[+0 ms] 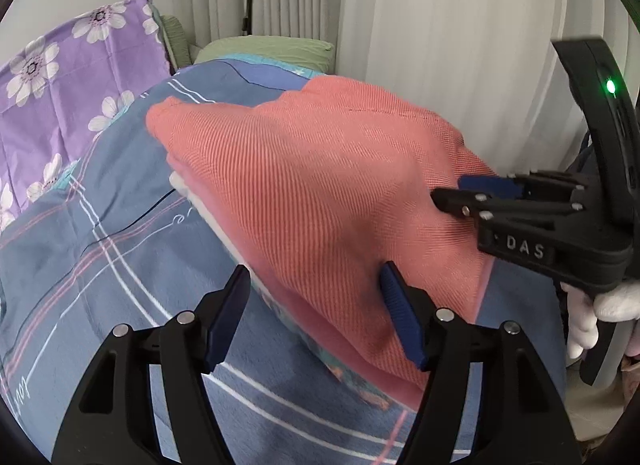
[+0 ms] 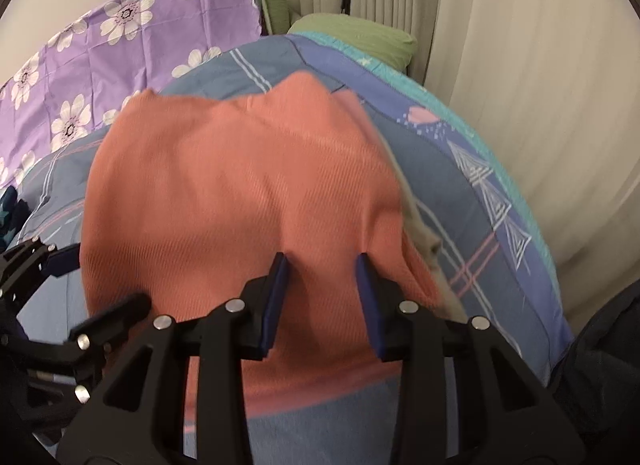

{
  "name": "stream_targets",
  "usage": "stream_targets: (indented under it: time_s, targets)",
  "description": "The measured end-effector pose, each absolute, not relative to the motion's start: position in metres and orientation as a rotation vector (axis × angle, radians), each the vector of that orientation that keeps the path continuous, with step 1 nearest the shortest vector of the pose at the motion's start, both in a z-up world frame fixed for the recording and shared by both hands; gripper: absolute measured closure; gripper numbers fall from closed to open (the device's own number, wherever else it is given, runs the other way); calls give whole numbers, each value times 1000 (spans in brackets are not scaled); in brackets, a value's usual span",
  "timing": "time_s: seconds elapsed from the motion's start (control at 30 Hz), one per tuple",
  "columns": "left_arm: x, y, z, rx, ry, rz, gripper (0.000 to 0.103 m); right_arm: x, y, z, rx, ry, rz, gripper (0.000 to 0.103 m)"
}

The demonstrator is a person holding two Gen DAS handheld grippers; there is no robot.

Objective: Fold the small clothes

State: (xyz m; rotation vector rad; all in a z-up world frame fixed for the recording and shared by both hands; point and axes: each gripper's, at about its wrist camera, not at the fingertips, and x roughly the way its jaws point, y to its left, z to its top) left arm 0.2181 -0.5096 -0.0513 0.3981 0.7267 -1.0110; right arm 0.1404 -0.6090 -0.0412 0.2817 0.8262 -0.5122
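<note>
Closest in the left wrist view is the left gripper point(image 1: 312, 301). Its jaws stand wide apart. The near edge of the orange cloth point(image 1: 320, 185) lies between them, but the left pad is clear of it and only the right pad sits against the cloth, so it has no hold.

In the right wrist view the right gripper point(image 2: 322, 265) is about half open. A fold of the orange cloth point(image 2: 240, 193) sits between its blue pads point(image 2: 276, 297). The picture is blurry, so I cannot tell if the pads pinch it or just touch it. A hand in a white glove point(image 1: 608, 305) holds this gripper, at 3 o'clock in the left view.

The orange cloth lies spread on the blue bed cover point(image 2: 460, 193), in the middle of the bed. Something pale point(image 2: 424, 233) peeks out from under it at 3 o'clock.

Farther back, at 10 o'clock, is a purple sheet with white flowers point(image 2: 120, 37). At 12 o'clock lies a green pillow point(image 2: 360, 33), and behind it hang pale curtains point(image 2: 520, 45).
</note>
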Motion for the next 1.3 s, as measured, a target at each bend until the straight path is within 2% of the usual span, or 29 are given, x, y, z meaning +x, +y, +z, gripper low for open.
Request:
stream_targets:
  time_s: [0.13,0.2,0.27,0.33,0.43,0.53,0.63,1.03,1.3]
  targets:
    - [197,-497,-37,412,651,-996,36,120,-594,-30,257,801,-525,67]
    - [181,-485,-28,415,603,-1019,35,101,-580,-18,239,732,-537,63]
    - [163,-471,-19,432,556,-1042,32,82,-566,-6,232,665,-563,43]
    - [149,-456,-12,434,512,-1055,28,58,-544,10,213,584,-608,31]
    - [135,-434,-2,378,490,-1066,26,27,-512,24,183,474,-617,17]
    - [122,-412,10,321,467,-1054,16,-2,-484,33,188,382,-625,8]
    - [104,-390,16,318,412,-988,10,-20,-462,35,198,394,-567,8]
    - [60,-312,16,265,403,-843,10,-80,-397,43,194,368,-597,2]
    - [32,-255,24,215,381,-826,10,-91,-372,42,204,399,-630,2]
